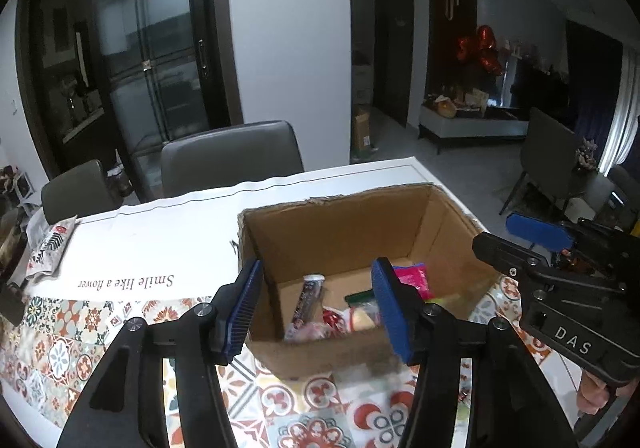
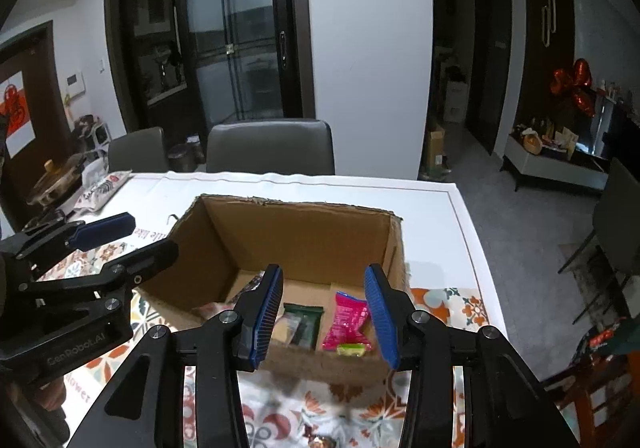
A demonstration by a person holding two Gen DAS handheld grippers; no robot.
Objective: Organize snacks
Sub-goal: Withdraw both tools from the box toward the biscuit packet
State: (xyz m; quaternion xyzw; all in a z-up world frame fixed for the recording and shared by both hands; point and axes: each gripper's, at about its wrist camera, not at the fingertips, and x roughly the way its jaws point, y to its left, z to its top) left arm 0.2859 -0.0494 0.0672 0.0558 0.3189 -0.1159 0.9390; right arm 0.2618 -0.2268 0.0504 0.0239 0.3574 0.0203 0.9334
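1. Your table (image 2: 440, 208) carries everything: a white cloth printed with "Smile like a flower" covers its far part, and a patterned tile-print cloth (image 1: 60, 348) covers the near part.
2. Two grey chairs (image 2: 272, 146) stand tucked against the table's far edge.
3. The open cardboard box (image 1: 340, 228) sits toward the table's right edge, overlapping both cloths, and the snacks lie on its floor.
4. Your left gripper (image 1: 320, 308) hangs over the box's near wall with its blue pads spread apart and nothing between them; one pad sits outside the box's near left corner, the other over the inside.
5. Your right gripper (image 2: 326, 312) hovers over the same near wall, closer to the right side, jaws likewise spread and empty.
6. A printed packet (image 1: 50, 248) lies on the white cloth near the table's far left corner, well apart from the box.
7. Inside the box, a pink packet (image 2: 348, 322) lies near the right wall.
8. A dark green packet (image 2: 302, 322) lies just left of the pink one.
9. A dark tube with a white cap (image 1: 306, 298) lies toward the box's left wall.
10. A small lime-green sweet (image 2: 350, 349) rests against the near wall, touching the pink packet's lower end.
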